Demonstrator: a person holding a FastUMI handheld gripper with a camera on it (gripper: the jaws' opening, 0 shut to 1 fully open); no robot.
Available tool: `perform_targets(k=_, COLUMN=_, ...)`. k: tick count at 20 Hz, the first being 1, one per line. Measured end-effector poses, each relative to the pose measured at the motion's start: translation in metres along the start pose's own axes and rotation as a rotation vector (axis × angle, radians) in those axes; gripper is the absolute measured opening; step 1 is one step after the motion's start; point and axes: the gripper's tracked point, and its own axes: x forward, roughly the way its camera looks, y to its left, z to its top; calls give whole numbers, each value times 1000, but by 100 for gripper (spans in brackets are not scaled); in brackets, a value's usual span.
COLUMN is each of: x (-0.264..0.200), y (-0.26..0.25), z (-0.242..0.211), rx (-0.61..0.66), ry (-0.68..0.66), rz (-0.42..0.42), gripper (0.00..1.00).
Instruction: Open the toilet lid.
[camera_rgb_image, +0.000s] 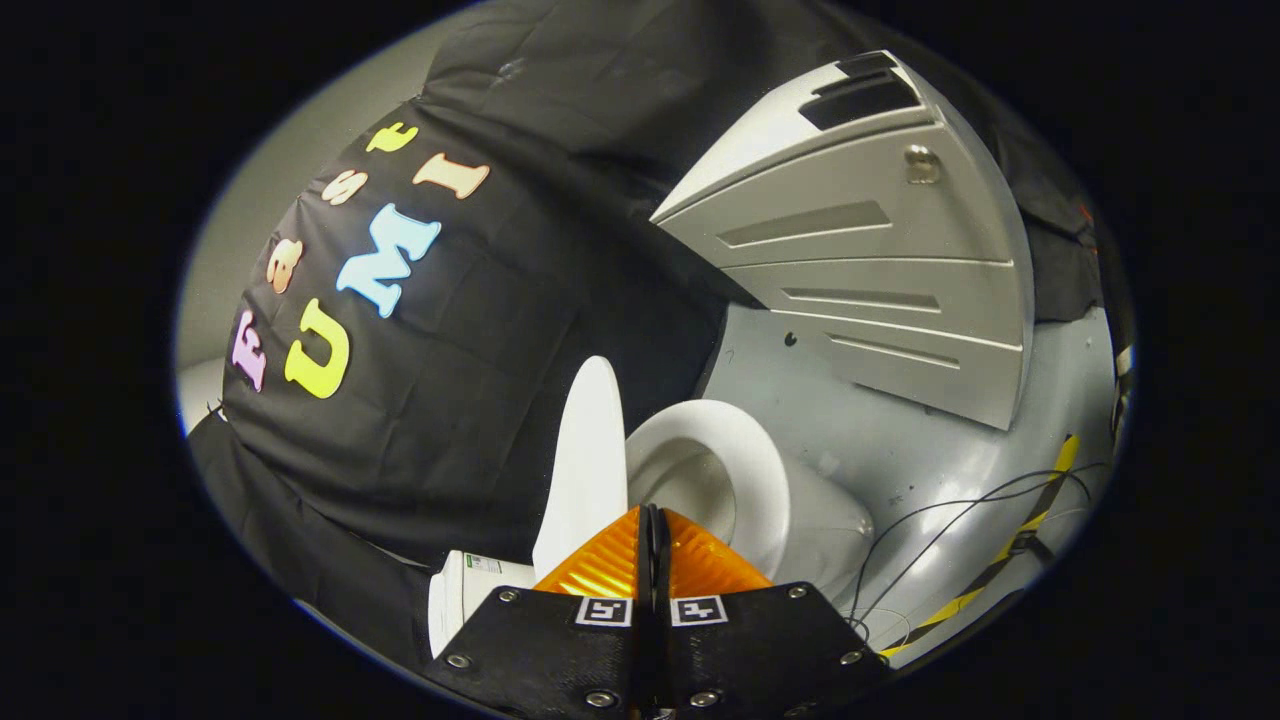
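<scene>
The gripper (655, 535) has its orange fingers (600, 565) pressed together, nothing between them, just short of a white toilet (800, 510). The lid (590, 460) stands raised, edge-on beyond the left finger, against the black cloth wall (450, 400). The open seat (745, 470) lies beyond the right finger; past it, cables (950, 510) trail across the grey floor (900, 440) below a grey ribbed panel (880, 250)

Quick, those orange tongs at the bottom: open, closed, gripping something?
Tongs: closed, the two orange fingers pressed together with nothing between them; the raised toilet lid stands just ahead, not gripped.
</scene>
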Motion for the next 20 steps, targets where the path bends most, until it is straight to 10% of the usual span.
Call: perform_targets(k=20, x=-51, y=134, z=1, rx=-227, ry=-89, rz=157, gripper=0)
